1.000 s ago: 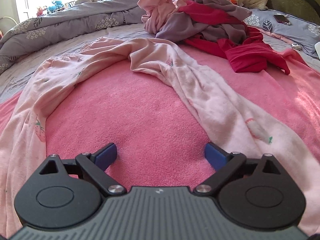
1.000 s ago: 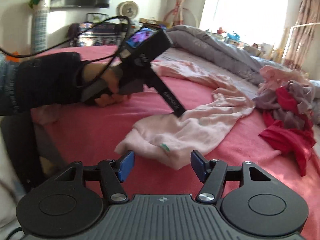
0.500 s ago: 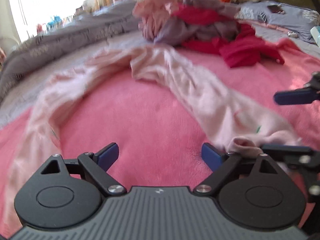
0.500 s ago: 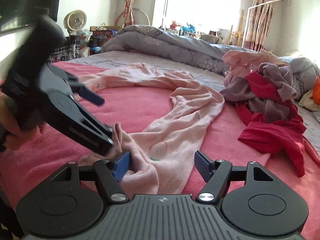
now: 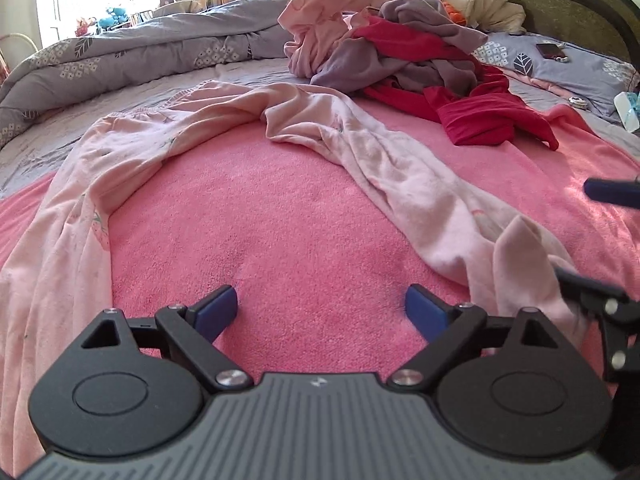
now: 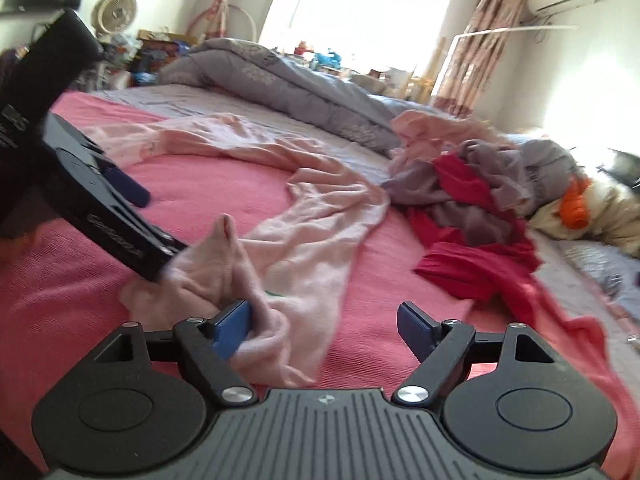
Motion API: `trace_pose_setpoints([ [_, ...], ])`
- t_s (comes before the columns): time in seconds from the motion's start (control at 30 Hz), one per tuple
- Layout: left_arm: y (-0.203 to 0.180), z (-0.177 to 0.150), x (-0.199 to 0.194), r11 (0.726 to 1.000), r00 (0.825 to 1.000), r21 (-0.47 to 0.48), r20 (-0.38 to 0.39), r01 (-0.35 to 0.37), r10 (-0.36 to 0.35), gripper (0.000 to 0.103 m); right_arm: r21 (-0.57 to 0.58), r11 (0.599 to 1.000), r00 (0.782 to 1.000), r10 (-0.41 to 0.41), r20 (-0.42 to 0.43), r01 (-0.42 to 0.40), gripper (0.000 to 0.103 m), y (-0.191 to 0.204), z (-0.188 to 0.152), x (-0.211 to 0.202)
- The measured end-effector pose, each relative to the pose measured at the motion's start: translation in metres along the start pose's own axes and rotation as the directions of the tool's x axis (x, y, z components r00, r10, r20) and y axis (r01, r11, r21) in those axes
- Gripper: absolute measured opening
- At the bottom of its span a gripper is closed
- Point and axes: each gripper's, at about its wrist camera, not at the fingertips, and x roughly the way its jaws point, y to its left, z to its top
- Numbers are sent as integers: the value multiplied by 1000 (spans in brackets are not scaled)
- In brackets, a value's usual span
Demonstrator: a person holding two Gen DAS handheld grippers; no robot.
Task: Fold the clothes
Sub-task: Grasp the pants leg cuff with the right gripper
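Right wrist view: right gripper (image 6: pixel 324 322) spread, its left pad touching the pink pants' (image 6: pixel 304 240) bunched leg end on the pink blanket (image 6: pixel 208 176); left gripper (image 5: pixel 320 306) spread, its side lettering blurred.

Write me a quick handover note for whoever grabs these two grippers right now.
Left gripper: open, empty, over the pink terry blanket.
Right gripper: open, the cuff bunched against its left finger, not clamped.
Pale pink printed pyjama trousers lie spread in an arch, unfolded; the right leg's end is rumpled.
Pile of red, mauve and pink clothes waits behind.
Nothing folded yet; everything remains.
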Motion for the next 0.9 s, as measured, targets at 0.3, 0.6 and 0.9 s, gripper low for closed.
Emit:
trace_pose_setpoints([
  [0.3,-7,-4,-11,995,999,88,-4,-42,42,94,-28,980,980,198,-6,-198,62,16,13,5],
  [0.6,-5,-7,-15,992,999,122,-2,-44,45,94,-88,960,963,269,6,-268,52,24,23,6],
  [0.9,-5,-9,-12,992,999,122,3,-36,36,95,-176,983,998,-40,46,48,55,22,30,12],
])
